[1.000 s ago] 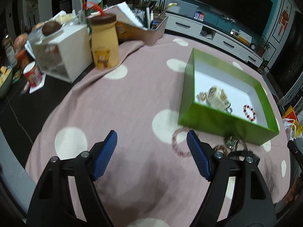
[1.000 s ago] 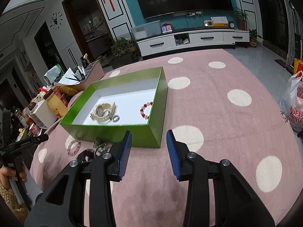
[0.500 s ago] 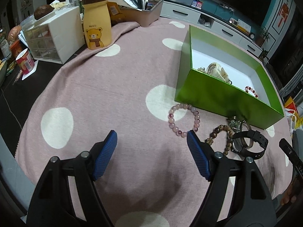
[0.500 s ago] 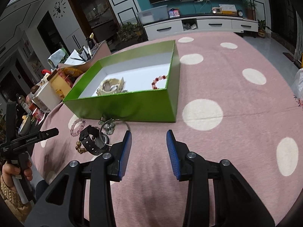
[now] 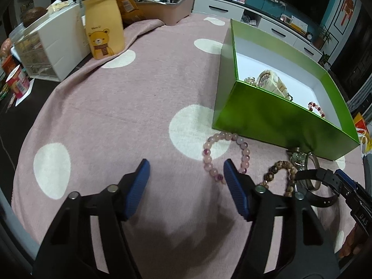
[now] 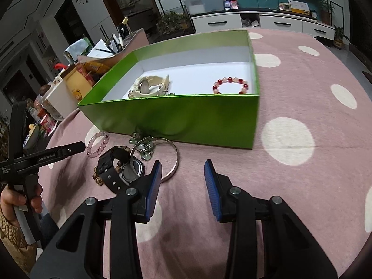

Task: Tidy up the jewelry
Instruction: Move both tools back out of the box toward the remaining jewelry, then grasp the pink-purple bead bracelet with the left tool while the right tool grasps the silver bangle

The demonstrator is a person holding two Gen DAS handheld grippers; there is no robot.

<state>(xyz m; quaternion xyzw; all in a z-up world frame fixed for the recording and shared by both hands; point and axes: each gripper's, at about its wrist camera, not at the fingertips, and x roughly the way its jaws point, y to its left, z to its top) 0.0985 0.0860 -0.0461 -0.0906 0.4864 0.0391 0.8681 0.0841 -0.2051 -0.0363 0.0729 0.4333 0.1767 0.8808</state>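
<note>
A green box [image 5: 267, 116] [image 6: 186, 116] stands on the pink dotted cloth and holds a cream watch [image 6: 151, 86] and a red-and-white bead bracelet [image 6: 230, 84]. In front of it lie a pink bead bracelet [image 5: 226, 155] [image 6: 97, 143], a brown bead bracelet [image 5: 282, 174], a black watch [image 6: 116, 169] [image 5: 318, 181], a silver bangle [image 6: 172, 160] and a green charm piece [image 6: 145, 151]. My left gripper [image 5: 186, 174] is open and empty, its right finger beside the pink bracelet. My right gripper [image 6: 182, 176] is open and empty, its left finger next to the black watch.
A yellow bear pouch [image 5: 103, 34], a white drawer unit [image 5: 51, 51] and a pen tray [image 5: 167, 7] stand at the table's far left. A red cup [image 5: 17, 83] sits off the cloth. A TV cabinet [image 6: 267, 21] stands behind.
Both grippers have moved down and closer to the jewelry lying in front of the box. The right gripper's jaws have opened wider. Nothing has been picked up.
</note>
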